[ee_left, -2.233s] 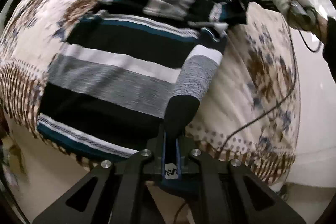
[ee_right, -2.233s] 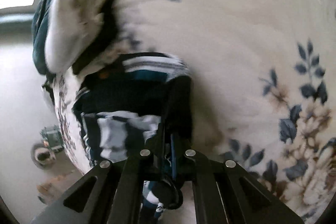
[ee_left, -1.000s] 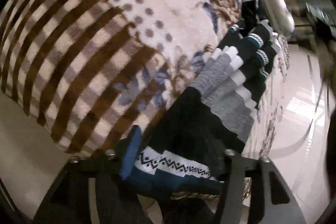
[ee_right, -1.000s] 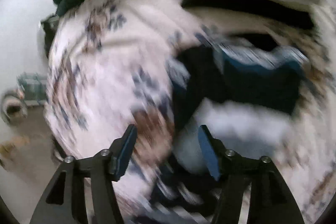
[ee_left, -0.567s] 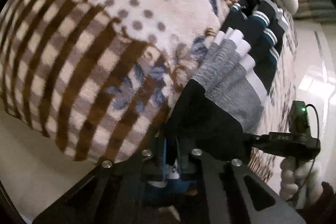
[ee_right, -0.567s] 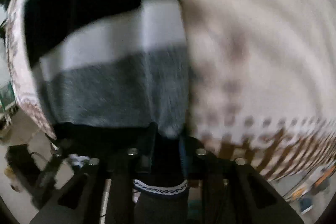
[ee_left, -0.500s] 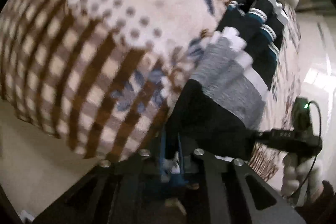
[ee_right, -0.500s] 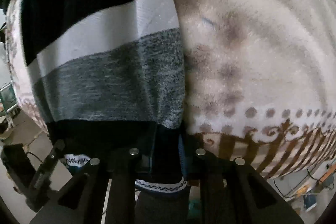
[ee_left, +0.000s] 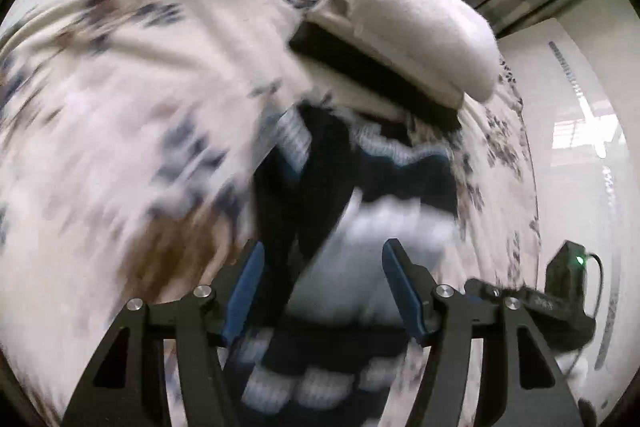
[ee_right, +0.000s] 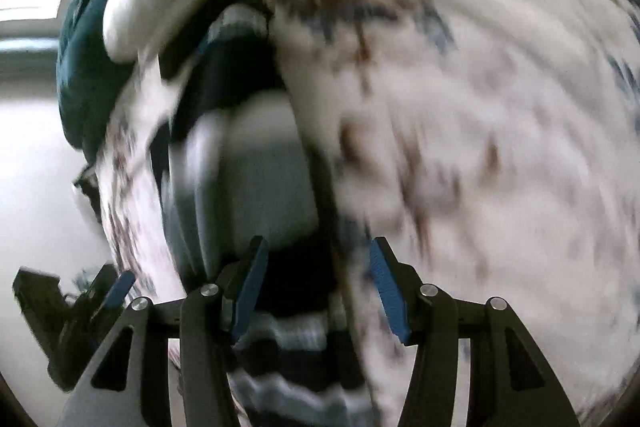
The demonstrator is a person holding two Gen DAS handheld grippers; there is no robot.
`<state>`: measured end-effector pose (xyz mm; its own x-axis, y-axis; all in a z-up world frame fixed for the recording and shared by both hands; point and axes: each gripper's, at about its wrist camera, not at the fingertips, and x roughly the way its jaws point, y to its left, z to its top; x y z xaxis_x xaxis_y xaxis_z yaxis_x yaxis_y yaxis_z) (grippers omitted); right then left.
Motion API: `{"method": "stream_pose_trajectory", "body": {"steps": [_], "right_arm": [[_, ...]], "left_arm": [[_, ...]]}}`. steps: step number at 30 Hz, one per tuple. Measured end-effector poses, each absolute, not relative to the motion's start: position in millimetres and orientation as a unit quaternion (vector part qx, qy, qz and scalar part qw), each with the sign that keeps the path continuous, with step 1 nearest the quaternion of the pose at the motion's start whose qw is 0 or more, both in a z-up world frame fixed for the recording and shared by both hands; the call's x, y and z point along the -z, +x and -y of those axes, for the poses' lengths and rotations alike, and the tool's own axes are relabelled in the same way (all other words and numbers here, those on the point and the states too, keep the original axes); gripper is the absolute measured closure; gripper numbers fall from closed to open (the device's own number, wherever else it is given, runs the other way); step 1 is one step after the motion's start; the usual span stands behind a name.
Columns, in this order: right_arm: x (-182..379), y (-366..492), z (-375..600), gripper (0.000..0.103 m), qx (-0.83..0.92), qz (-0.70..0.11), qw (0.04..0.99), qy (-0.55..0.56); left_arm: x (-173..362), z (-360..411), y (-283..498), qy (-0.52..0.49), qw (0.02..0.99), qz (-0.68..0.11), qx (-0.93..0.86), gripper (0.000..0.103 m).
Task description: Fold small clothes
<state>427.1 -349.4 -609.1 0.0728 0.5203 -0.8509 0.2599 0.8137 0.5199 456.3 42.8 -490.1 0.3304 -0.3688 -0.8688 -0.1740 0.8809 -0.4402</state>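
Observation:
A striped sweater (ee_left: 352, 227), black, white, grey and teal, lies folded on a floral blanket (ee_left: 120, 115). My left gripper (ee_left: 320, 279) is open and empty, its blue-padded fingers (ee_left: 246, 287) spread just above the sweater's near edge. My right gripper (ee_right: 316, 275) is also open and empty over the sweater (ee_right: 260, 179), near its right edge. Both views are motion-blurred. The right gripper's body shows at the lower right of the left wrist view (ee_left: 560, 299).
A white pillow (ee_left: 416, 23) lies past the sweater, with a dark teal cloth (ee_right: 84, 59) beyond it. The floral blanket (ee_right: 500, 107) covers the bed to the right. Pale floor (ee_right: 40, 167) lies off the bed's left side.
Both grippers were shut on the sweater's bottom hem half a second ago. They have carried it up over the sweater, let go and now stand open above the folded garment.

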Motion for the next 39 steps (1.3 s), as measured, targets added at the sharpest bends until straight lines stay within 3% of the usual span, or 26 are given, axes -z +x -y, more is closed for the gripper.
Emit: {"method": "stream_pose_trajectory", "body": {"steps": [4, 5, 7, 12, 14, 15, 19, 23, 26, 27, 28, 29, 30, 31, 34, 35, 36, 37, 38, 39], "right_arm": [[631.2, 478.0, 357.4, 0.048, -0.104, -0.668, 0.673, 0.302], [638.8, 488.7, 360.1, 0.048, -0.105, -0.669, 0.669, 0.306], [650.7, 499.3, 357.8, 0.048, -0.118, -0.67, 0.656, 0.326], [676.7, 509.2, 319.3, 0.048, -0.144, -0.677, 0.619, 0.371], [680.7, 507.3, 308.0, 0.064, -0.151, -0.673, 0.612, 0.388], [680.0, 506.8, 303.9, 0.086, -0.15, -0.671, 0.612, 0.39], [663.7, 502.9, 306.0, 0.101, -0.099, -0.653, 0.649, 0.377], [651.2, 500.9, 326.5, 0.103, -0.027, -0.637, 0.674, 0.373], [655.4, 507.7, 338.8, 0.102, -0.014, -0.643, 0.667, 0.376], [653.9, 511.5, 339.2, 0.1, -0.034, -0.64, 0.662, 0.389], [647.4, 518.4, 336.0, 0.089, -0.06, -0.63, 0.664, 0.398], [642.7, 523.1, 336.8, 0.077, -0.074, -0.626, 0.668, 0.397], [639.0, 532.2, 329.7, 0.049, -0.089, -0.623, 0.671, 0.393], [635.9, 541.6, 321.6, 0.037, -0.105, -0.621, 0.672, 0.389], [641.1, 576.0, 290.8, 0.037, -0.135, -0.633, 0.669, 0.366], [645.0, 581.9, 285.4, 0.037, -0.14, -0.643, 0.666, 0.352], [648.1, 586.1, 274.7, 0.037, -0.142, -0.649, 0.664, 0.342], [654.3, 595.2, 262.7, 0.04, -0.143, -0.661, 0.662, 0.324], [657.1, 602.7, 251.4, 0.054, -0.146, -0.667, 0.667, 0.299], [656.4, 606.3, 246.1, 0.099, -0.143, -0.662, 0.68, 0.281]], "left_arm": [[534.1, -20.9, 525.3, -0.185, 0.775, -0.602, 0.046, 0.046], [542.7, -16.7, 534.7, -0.172, 0.777, -0.604, 0.045, 0.055], [546.3, -13.1, 538.1, -0.167, 0.782, -0.597, 0.06, 0.098], [515.4, -48.9, 525.1, -0.234, 0.805, -0.54, 0.075, 0.099], [505.8, -71.8, 522.2, -0.268, 0.805, -0.526, 0.062, 0.099], [505.7, -83.8, 523.2, -0.285, 0.801, -0.523, 0.06, 0.099], [530.3, -117.5, 534.2, -0.319, 0.775, -0.543, 0.04, 0.099], [558.2, -116.7, 546.5, -0.309, 0.756, -0.575, 0.049, 0.098], [563.9, -124.4, 551.0, -0.338, 0.73, -0.592, 0.058, 0.09], [559.6, -126.5, 550.7, -0.342, 0.73, -0.589, 0.062, 0.087], [552.0, -128.5, 549.8, -0.347, 0.734, -0.58, 0.072, 0.073], [545.0, -129.5, 548.8, -0.347, 0.74, -0.571, 0.08, 0.049], [540.7, -128.4, 550.2, -0.34, 0.748, -0.564, 0.083, 0.04], [540.3, -126.7, 553.0, -0.335, 0.751, -0.562, 0.086, 0.038], [558.0, -103.9, 572.3, -0.306, 0.743, -0.586, 0.101, 0.041], [562.3, -99.1, 576.5, -0.291, 0.745, -0.593, 0.099, 0.046], [567.2, -92.7, 582.0, -0.273, 0.748, -0.597, 0.101, 0.059], [570.5, -89.0, 586.4, -0.263, 0.747, -0.602, 0.102, 0.097], [572.3, -88.1, 589.6, -0.264, 0.744, -0.604, 0.107, 0.096], [572.3, -89.9, 591.6, -0.273, 0.744, -0.601, 0.108, 0.096]]}}
